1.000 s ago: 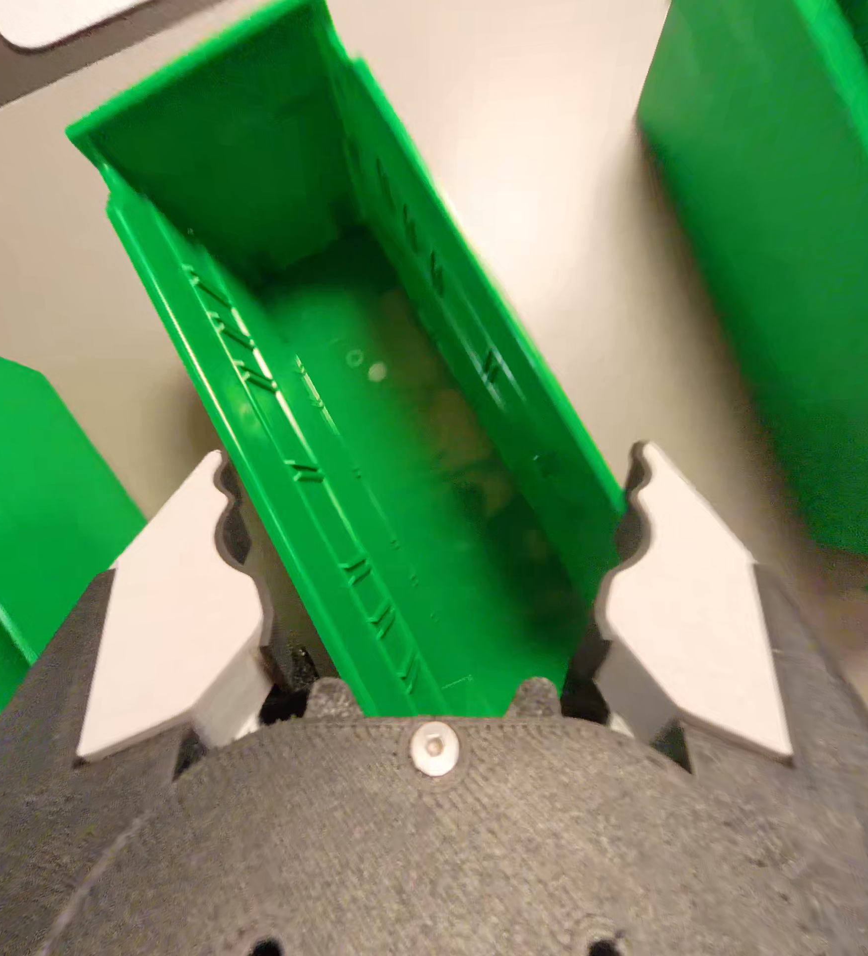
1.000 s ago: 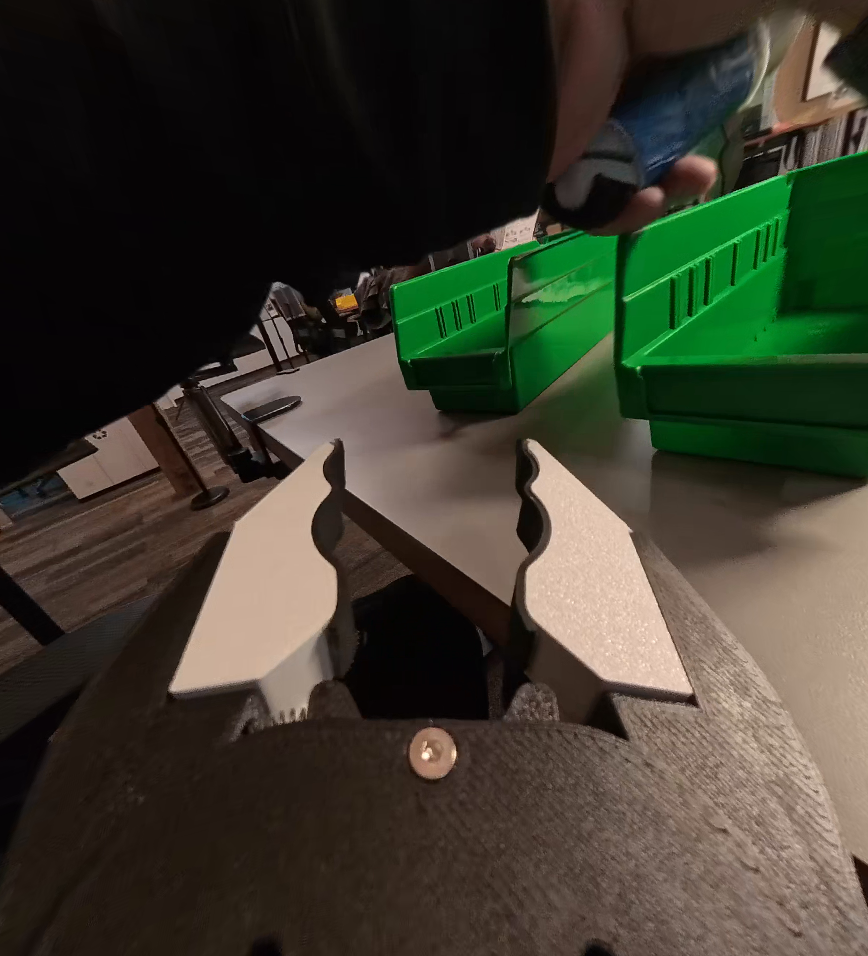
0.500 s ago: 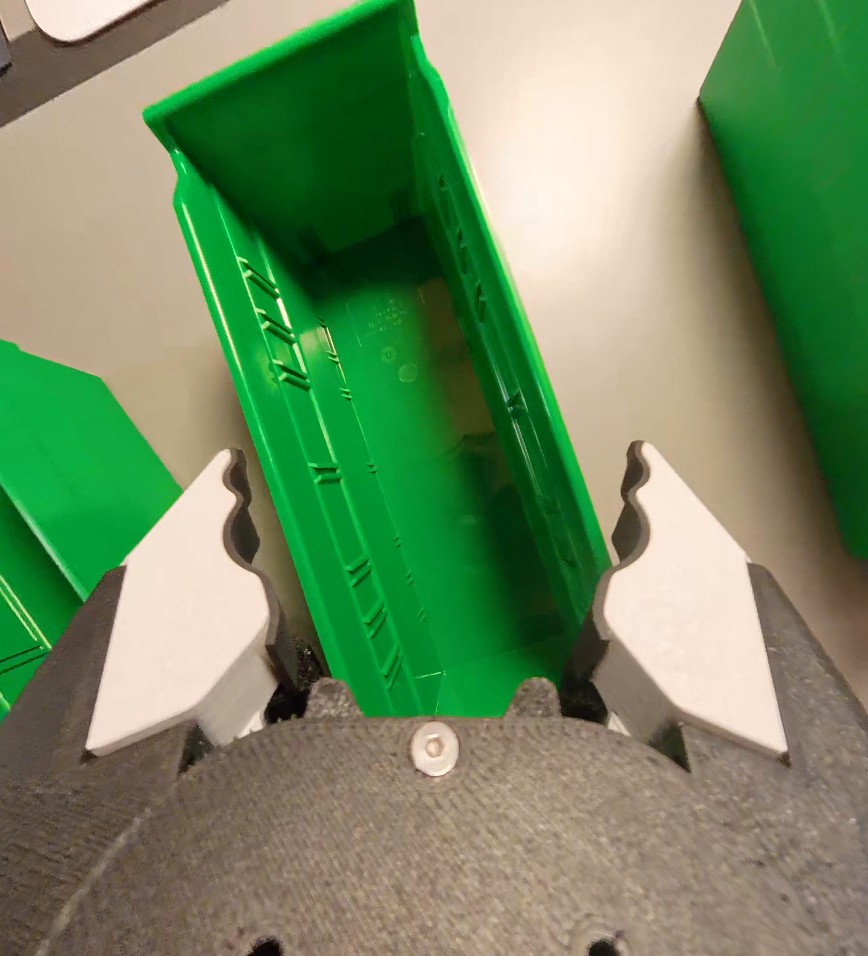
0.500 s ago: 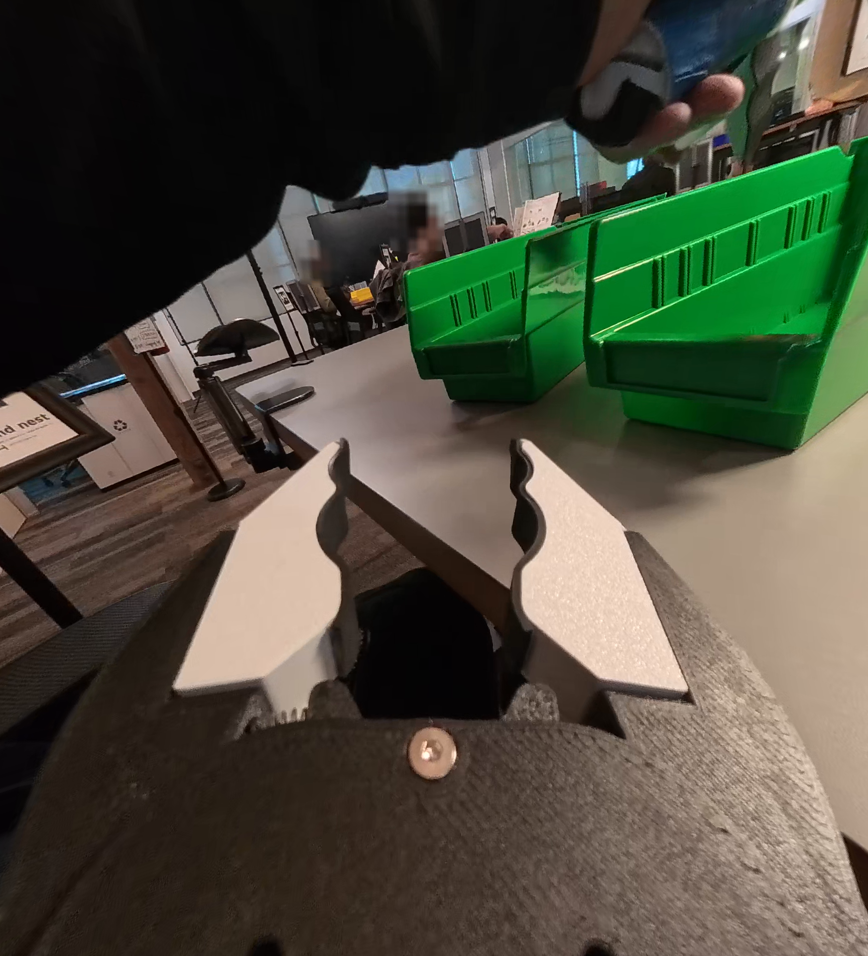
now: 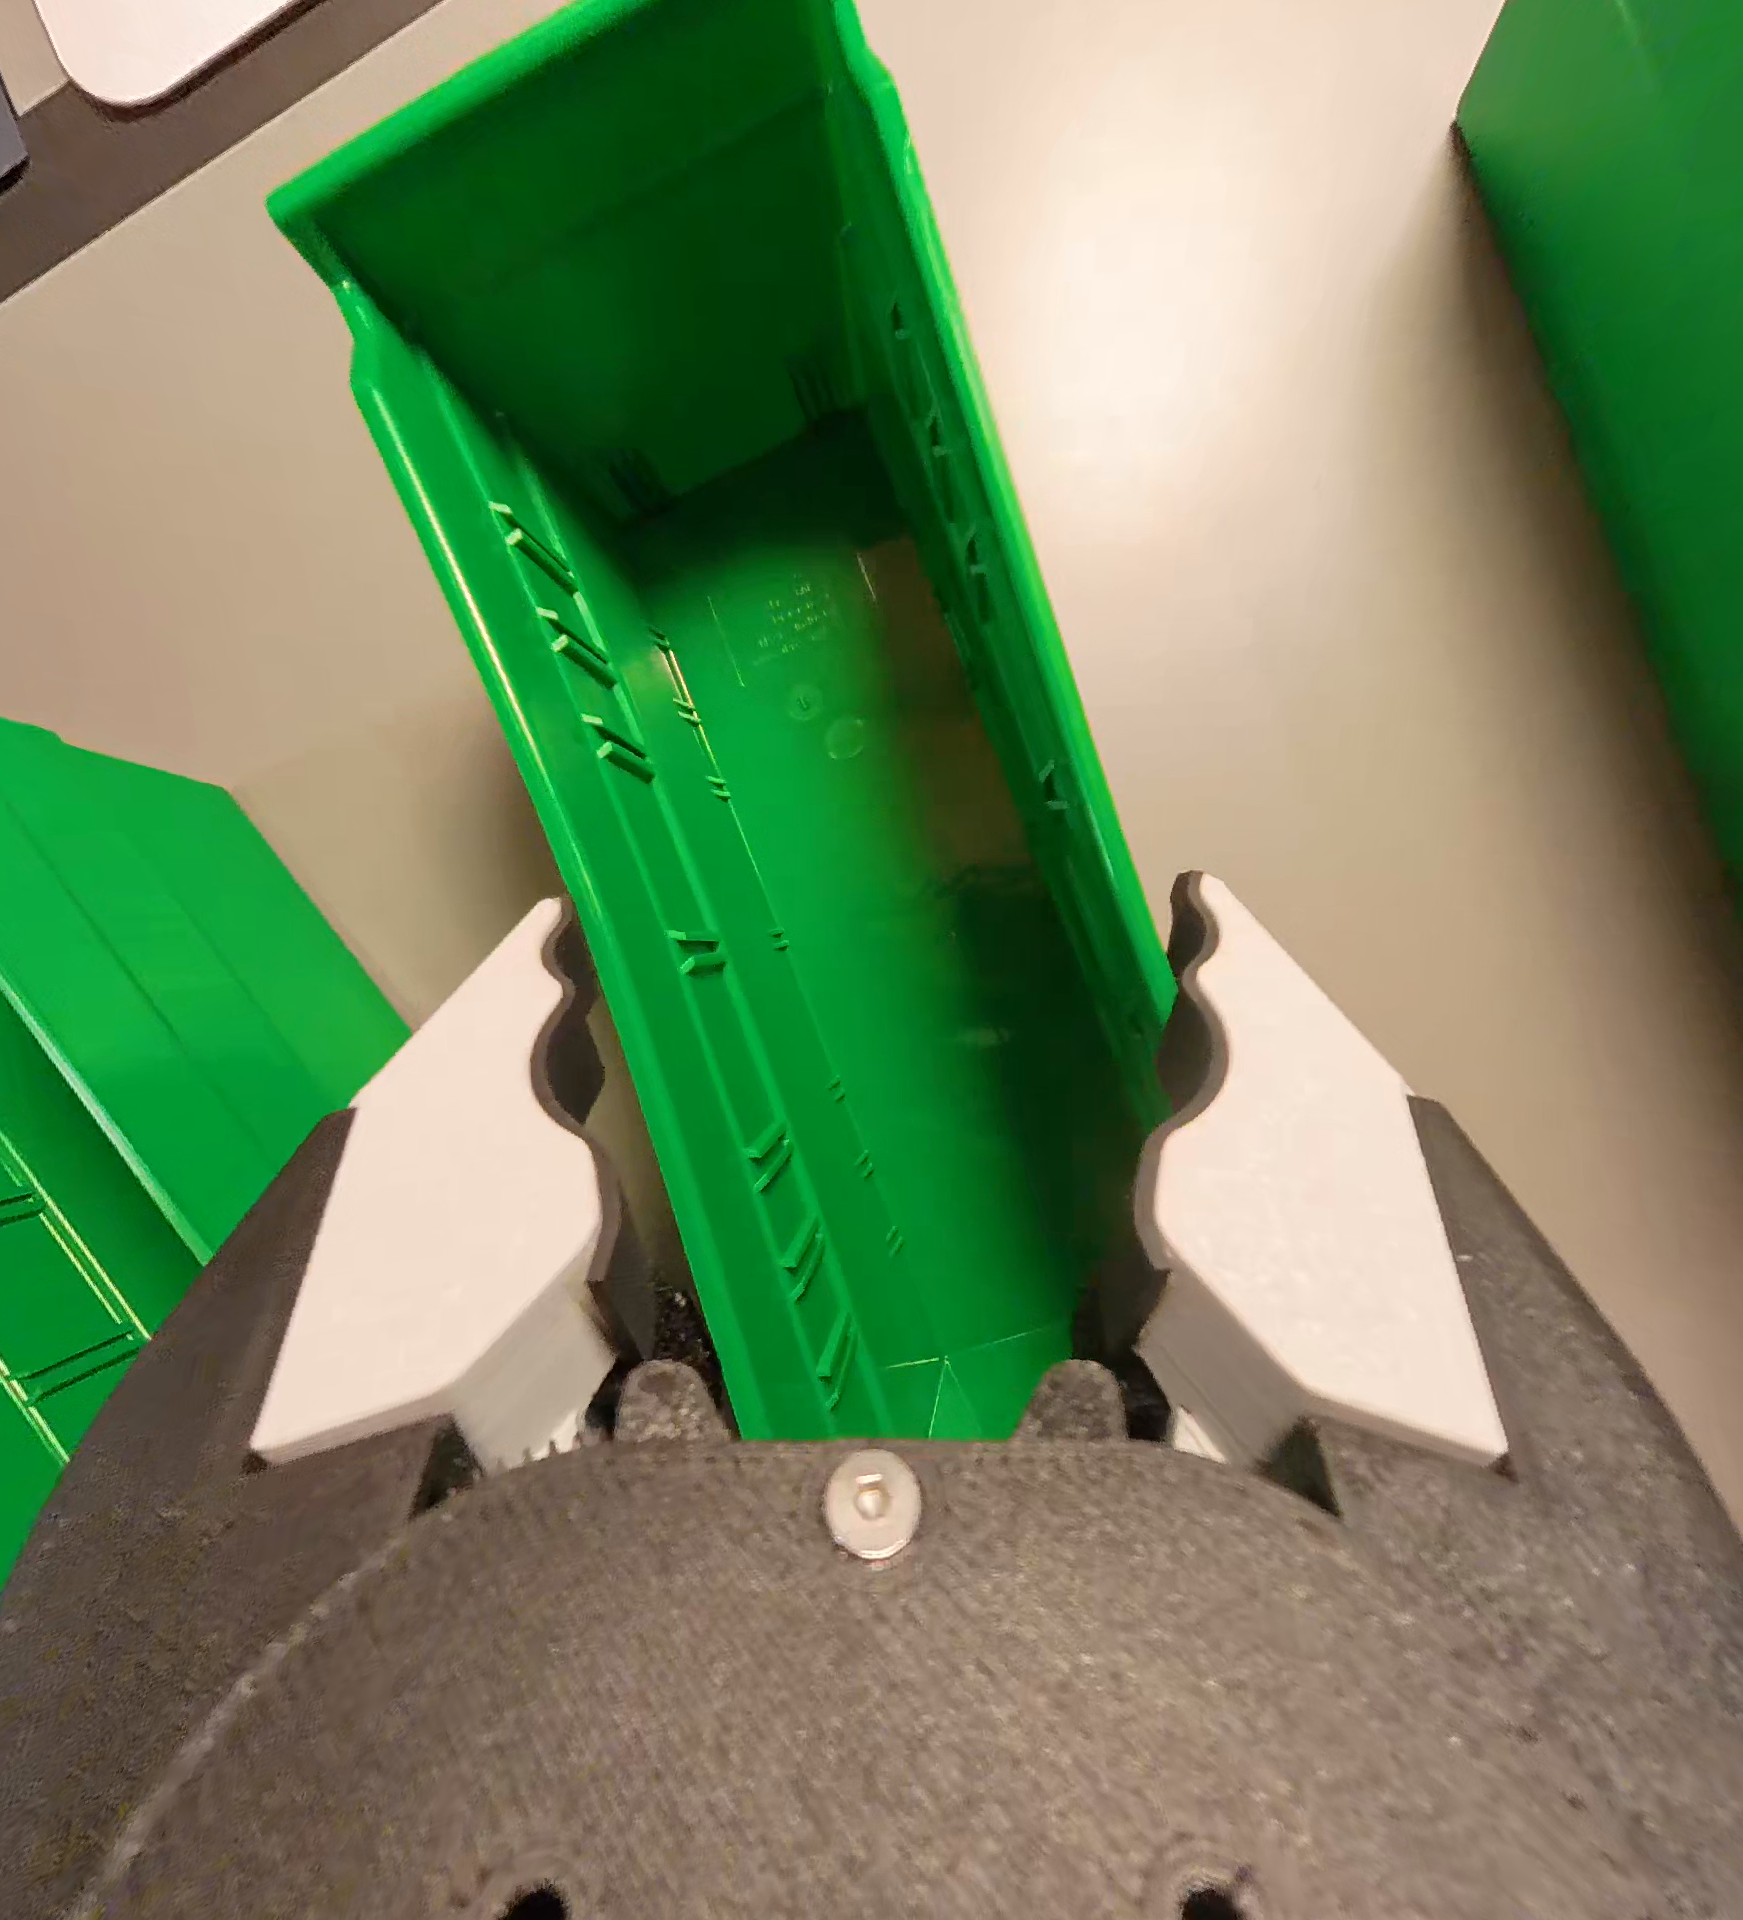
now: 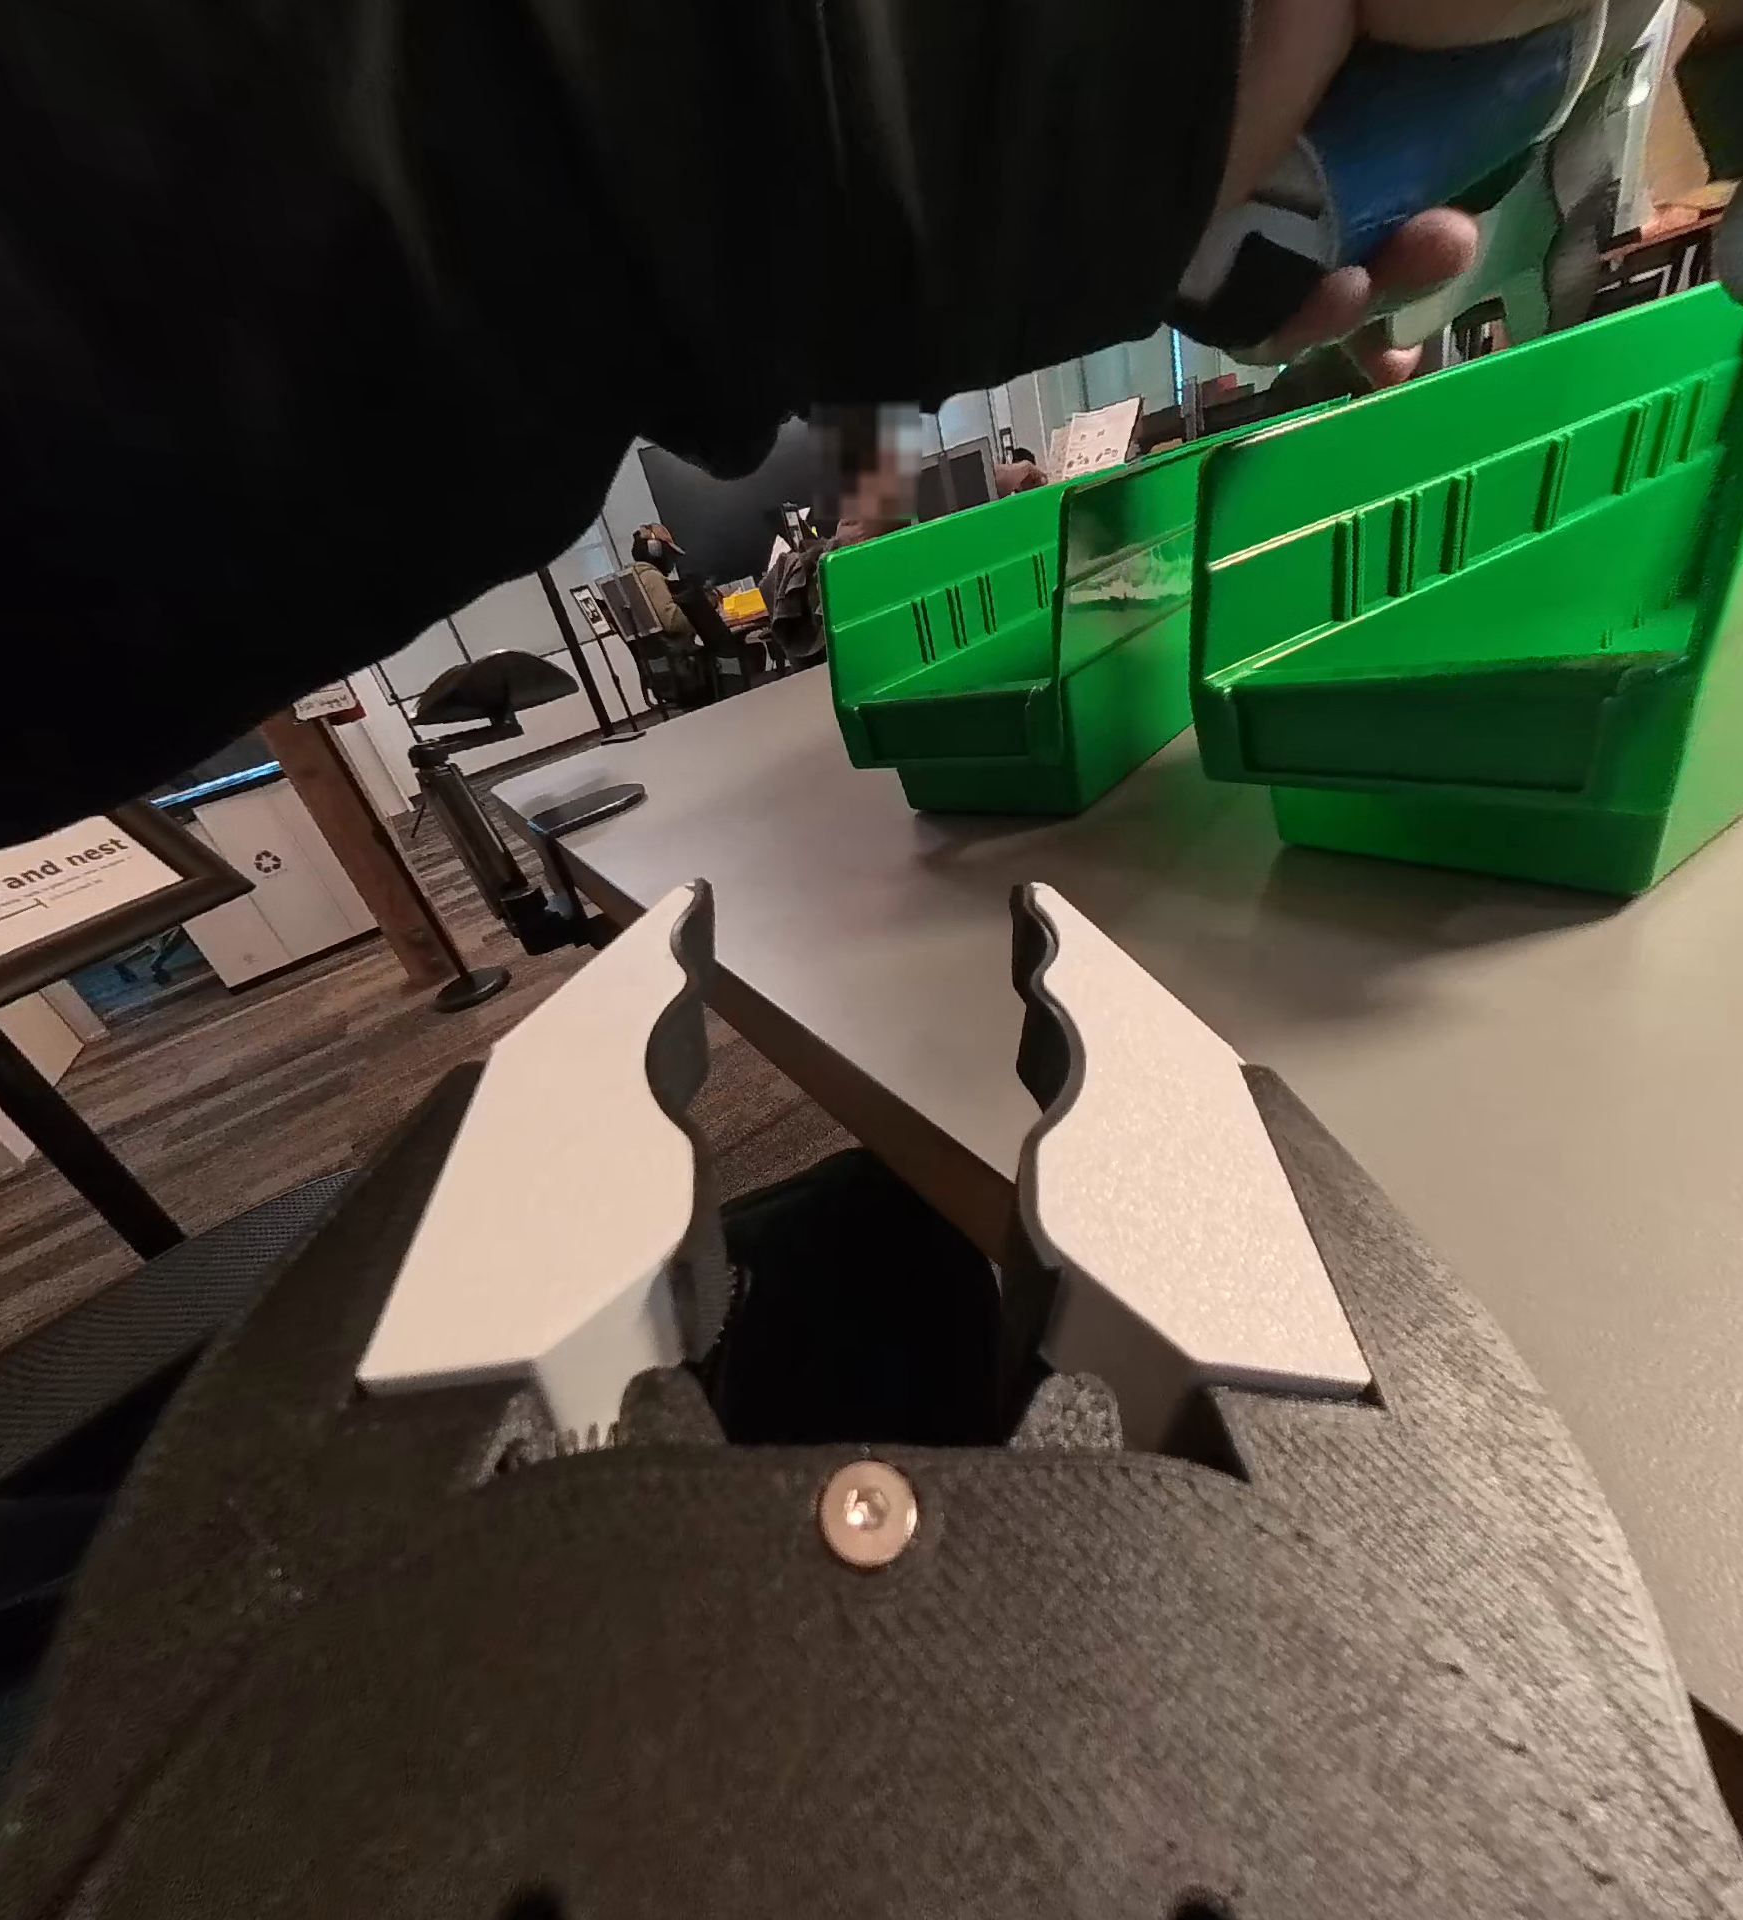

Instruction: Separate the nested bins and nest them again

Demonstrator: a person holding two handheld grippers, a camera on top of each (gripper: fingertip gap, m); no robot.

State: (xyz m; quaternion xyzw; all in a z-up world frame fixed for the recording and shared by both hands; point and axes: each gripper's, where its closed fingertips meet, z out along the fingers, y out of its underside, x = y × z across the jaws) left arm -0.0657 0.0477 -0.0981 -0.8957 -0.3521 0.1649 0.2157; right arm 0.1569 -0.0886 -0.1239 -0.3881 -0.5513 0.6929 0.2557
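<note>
Closure shows on the left claw (image 5: 872, 935): its pads, clear of the narrow green bin (image 5: 742, 623) between them a moment ago, now seem pressed on both side walls, though blur hides the contact. Lifting it for nesting looks next. The right claw (image 6: 862, 914) hangs open and empty, green bins (image 6: 1002, 665) well ahead.

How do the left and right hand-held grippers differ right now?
The left hand-held gripper has its fingers spread wide on either side of a green bin; the right hand-held gripper has a narrower gap with nothing in it. The left looks down onto the table; the right looks low across its edge. Both have grey fingers with wavy dark pads.
</note>
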